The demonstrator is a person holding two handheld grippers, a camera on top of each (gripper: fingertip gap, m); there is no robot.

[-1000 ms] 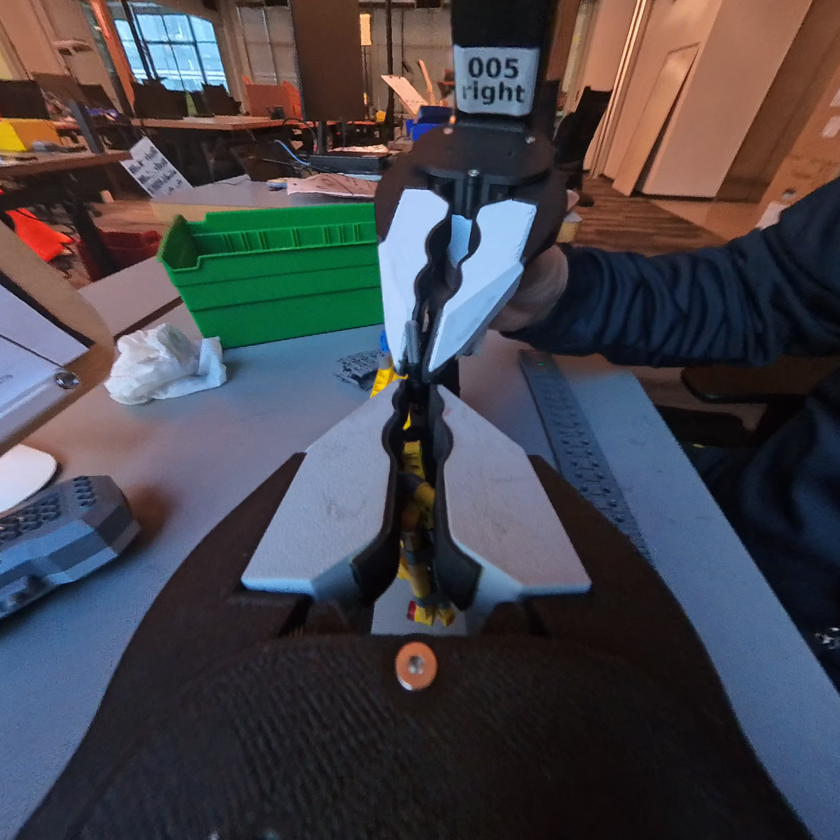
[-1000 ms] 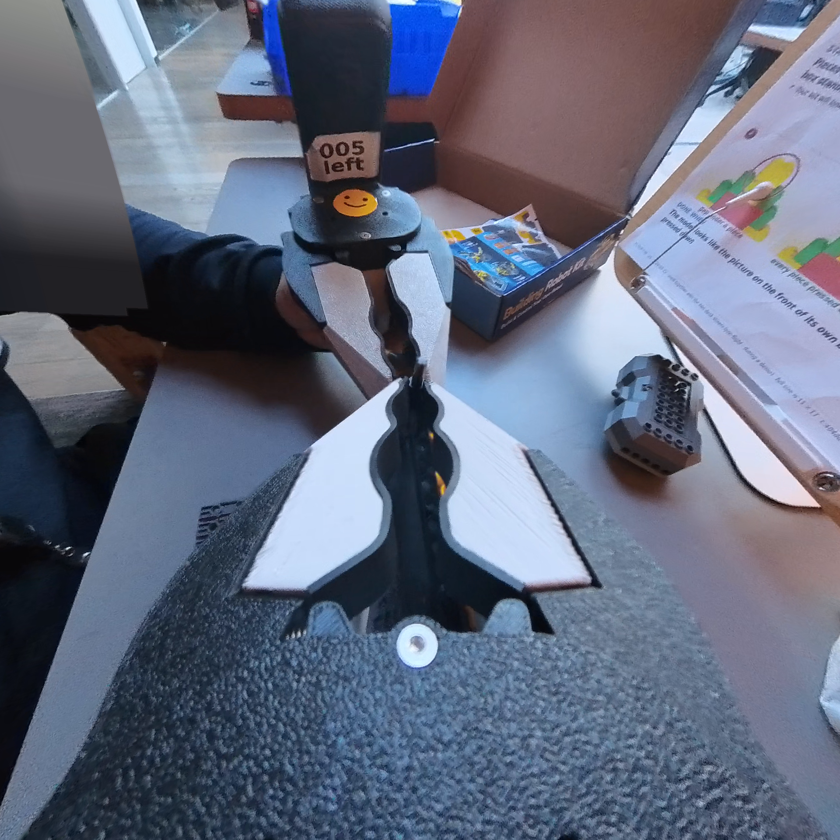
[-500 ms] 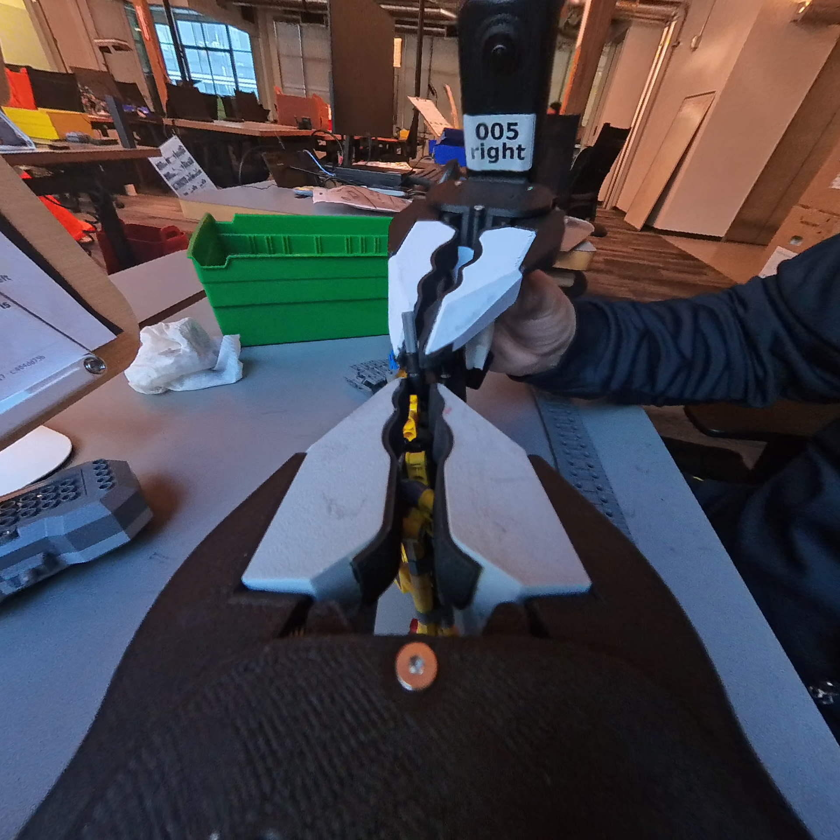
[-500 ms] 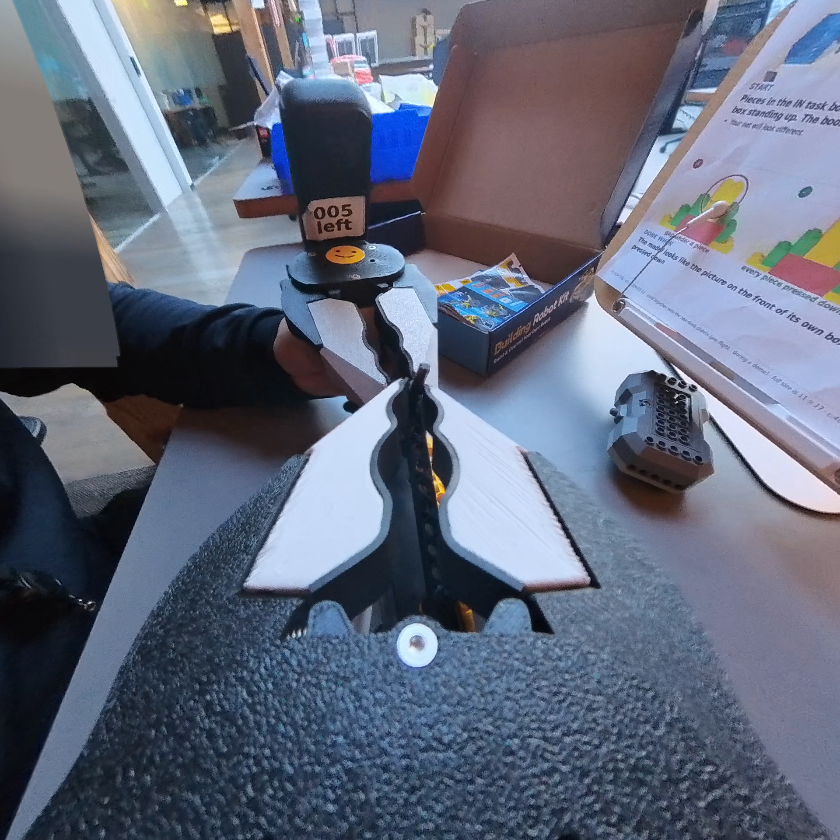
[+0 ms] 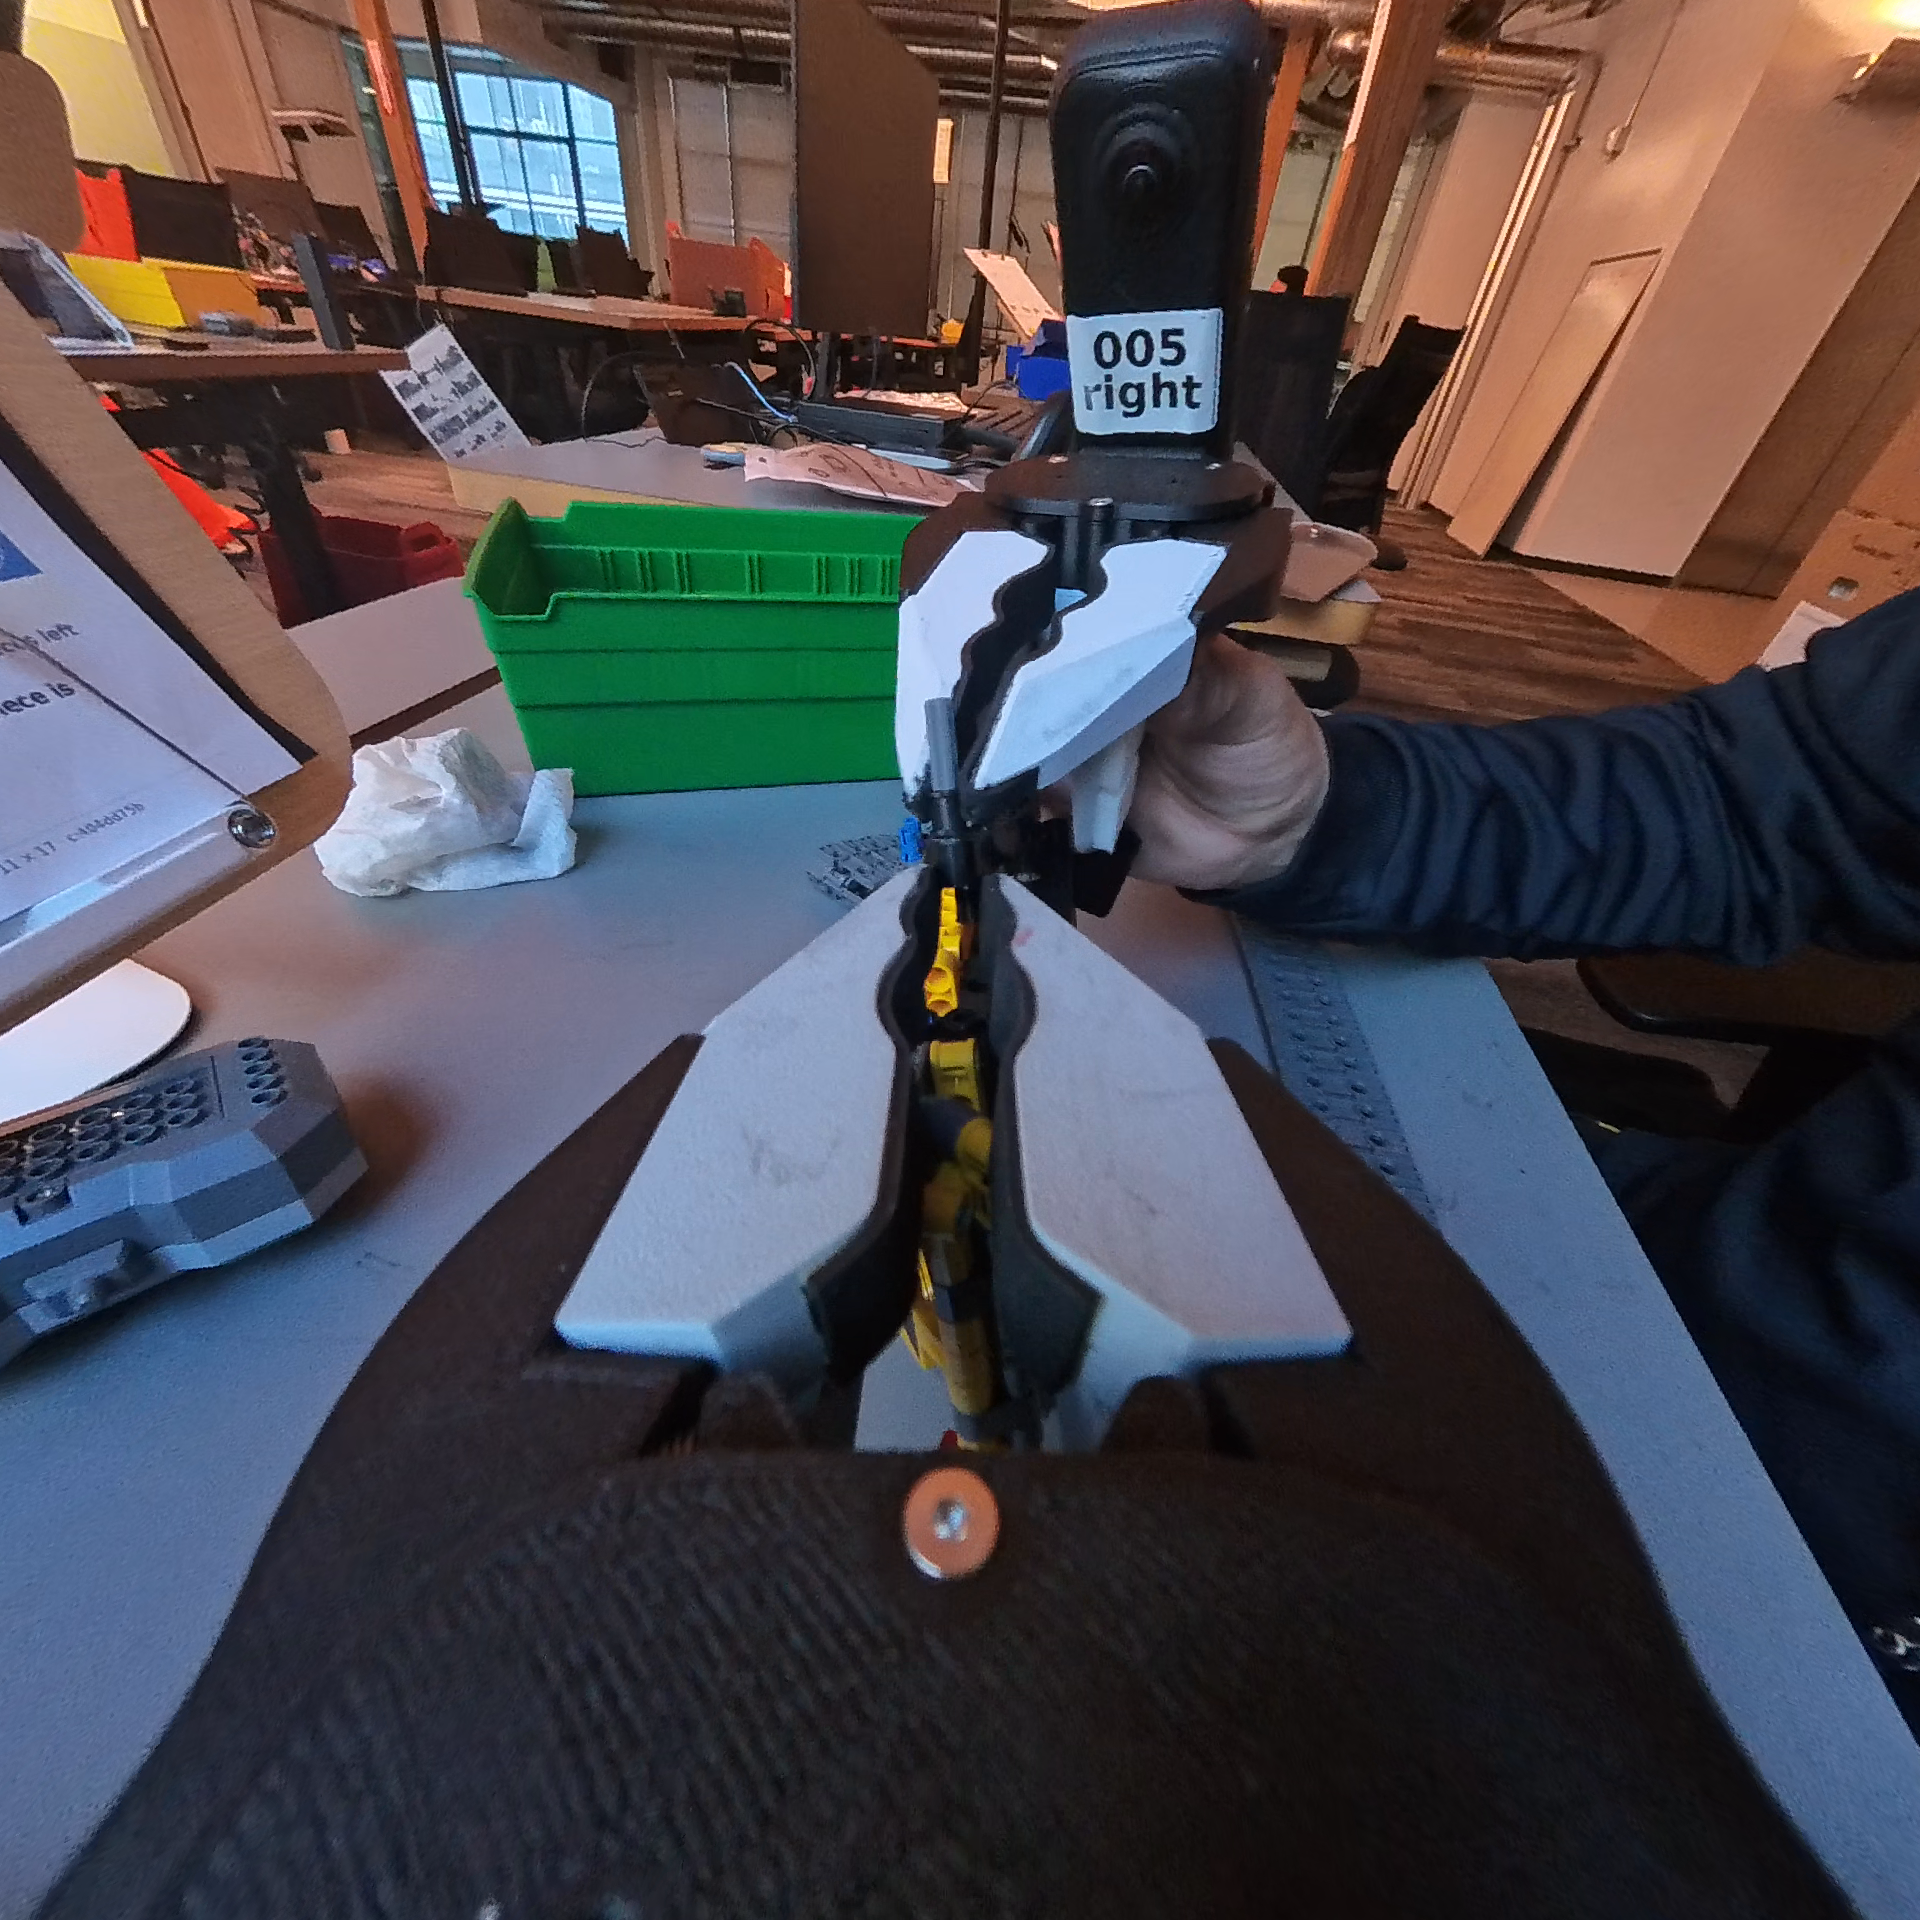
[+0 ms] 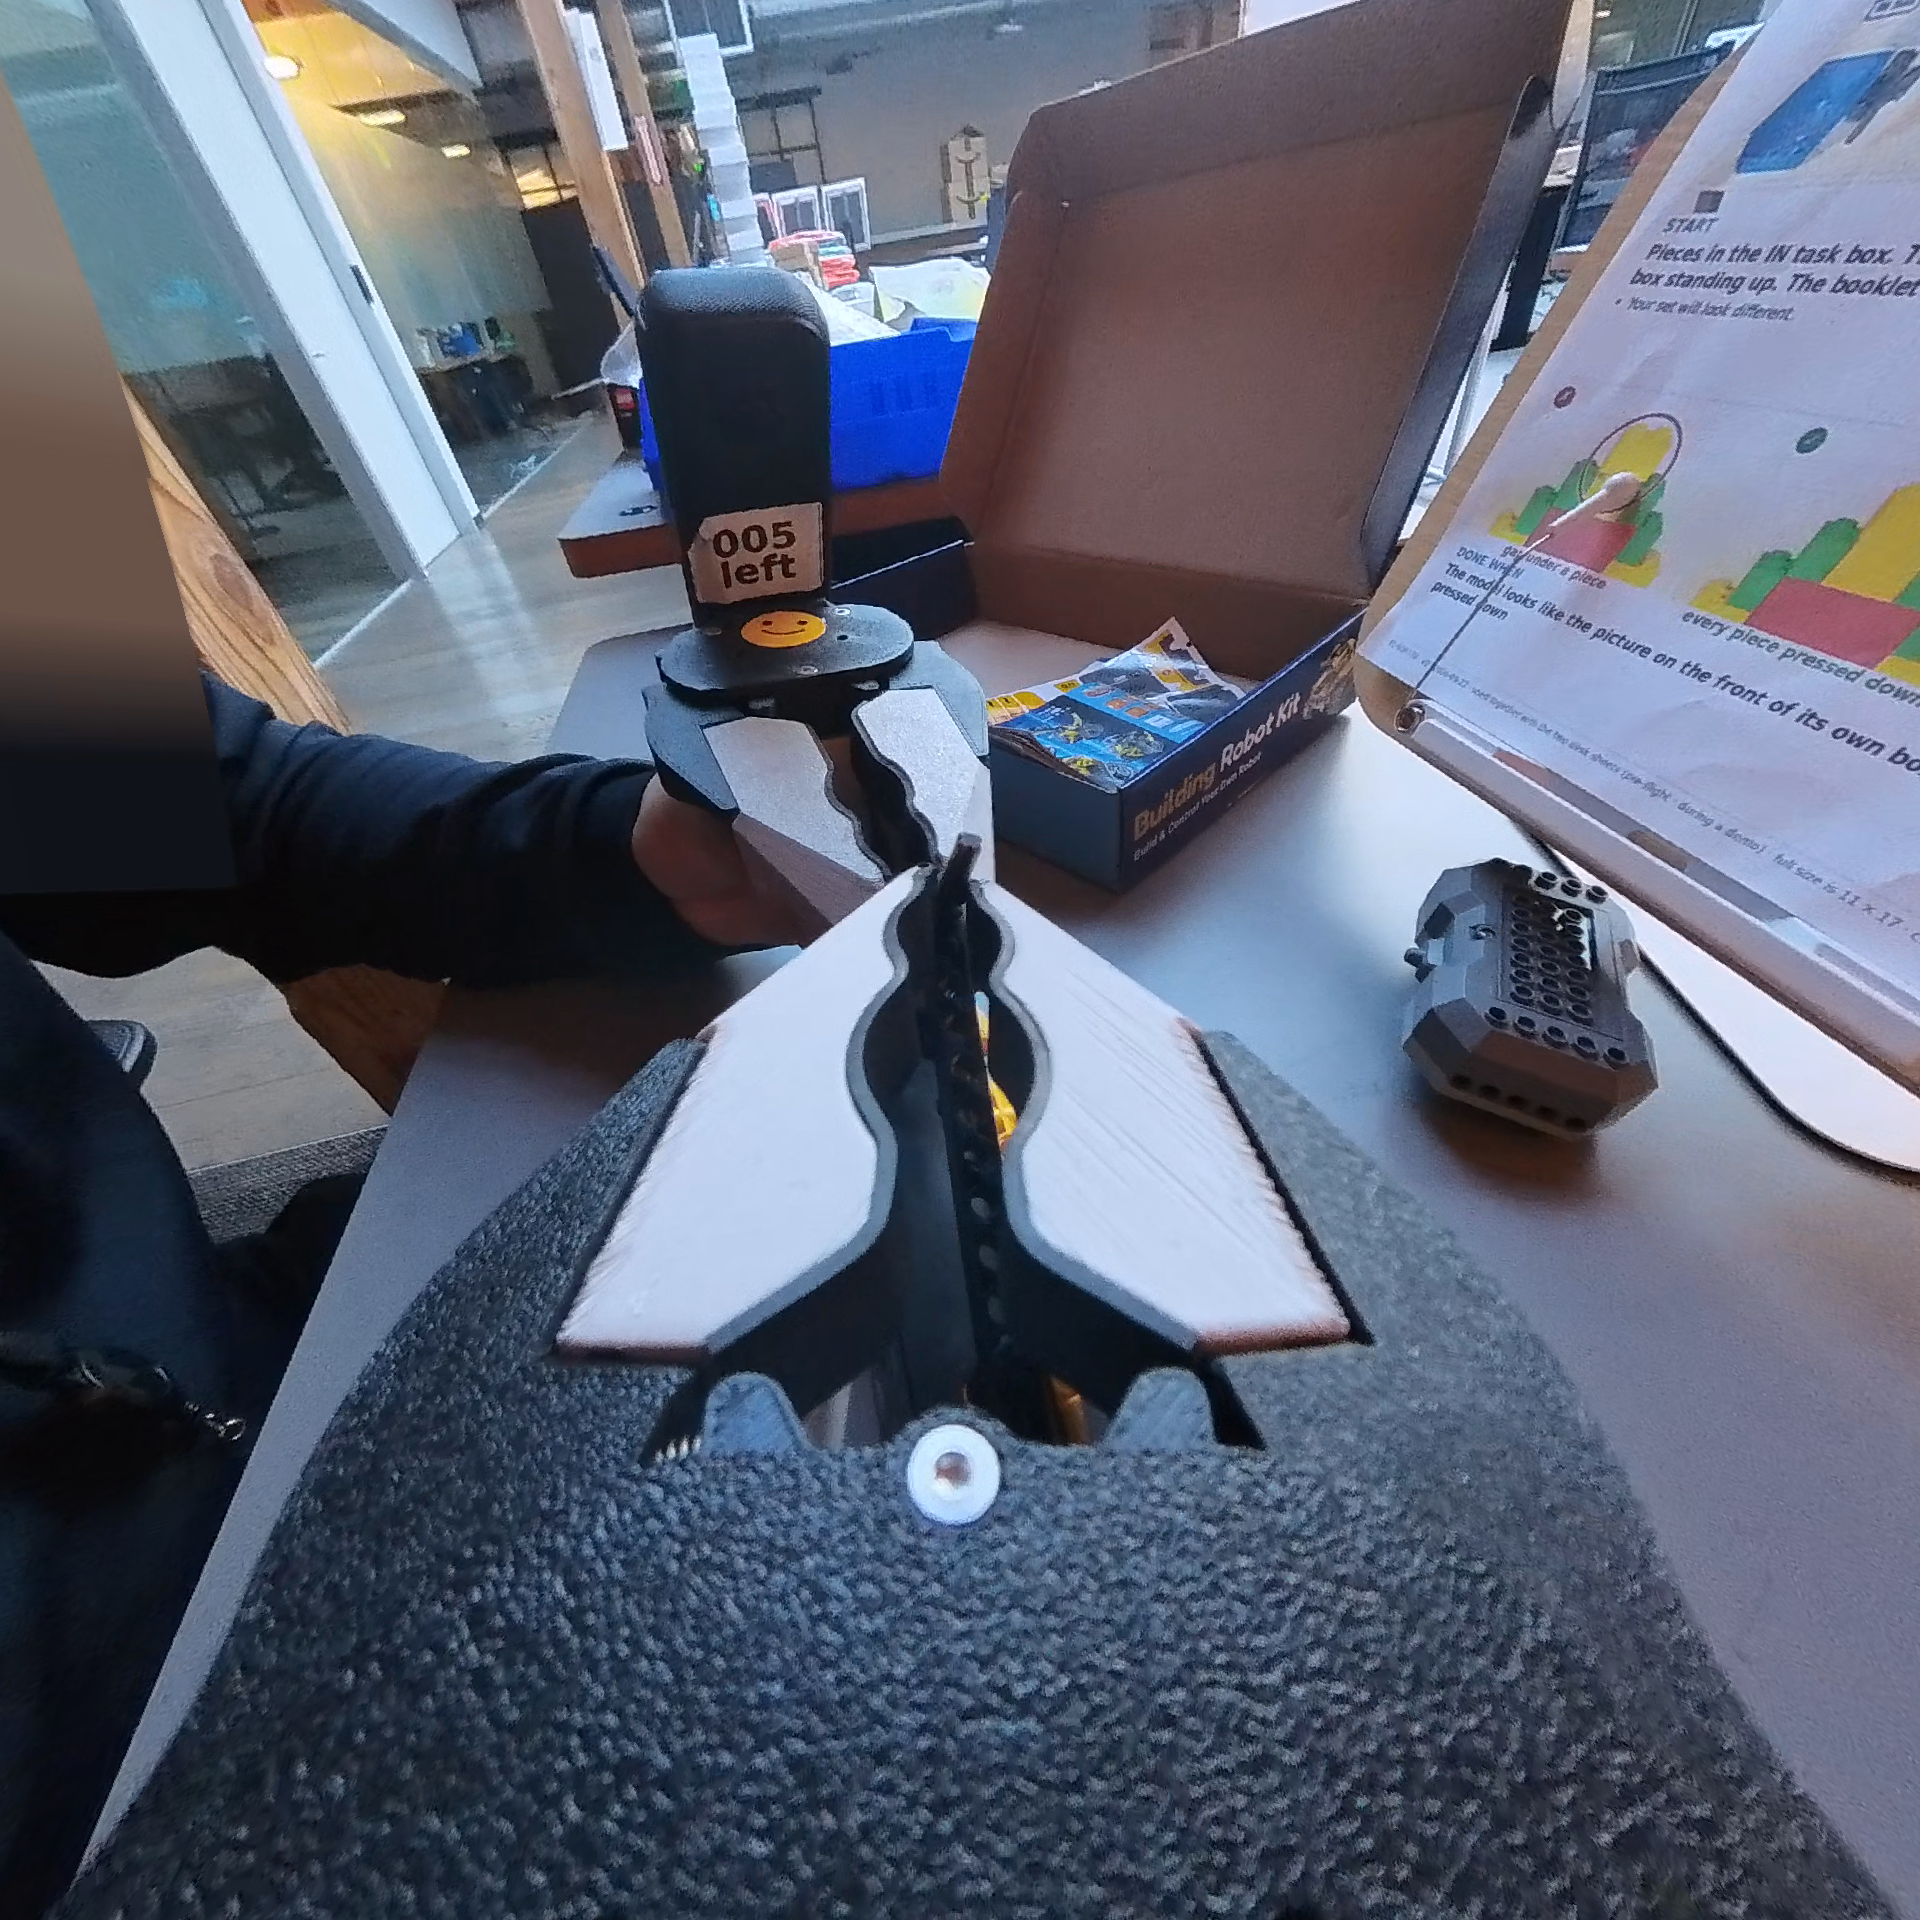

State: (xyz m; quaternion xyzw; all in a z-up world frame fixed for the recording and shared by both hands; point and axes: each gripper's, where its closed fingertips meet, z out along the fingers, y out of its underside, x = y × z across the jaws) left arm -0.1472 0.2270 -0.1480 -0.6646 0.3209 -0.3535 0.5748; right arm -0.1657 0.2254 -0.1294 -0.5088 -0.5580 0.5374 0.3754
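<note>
both grippers lifted; left gripper (image 5: 951, 904) & right gripper (image 6: 951, 894) clamp yellow-black brick assembly (image 5: 951, 1101) (labels unquoted).

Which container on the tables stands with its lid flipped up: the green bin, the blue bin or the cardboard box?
The cardboard box: its brown lid stands upright, showing booklets inside. The green bin and blue bin are lidless open-topped tubs.

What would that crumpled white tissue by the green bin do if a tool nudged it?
The crumpled tissue would probably slide or tumble easily: it looks light. Being soft paper, it would likely squash rather than resist. Its lumpy shape suggests no rolling.
</note>
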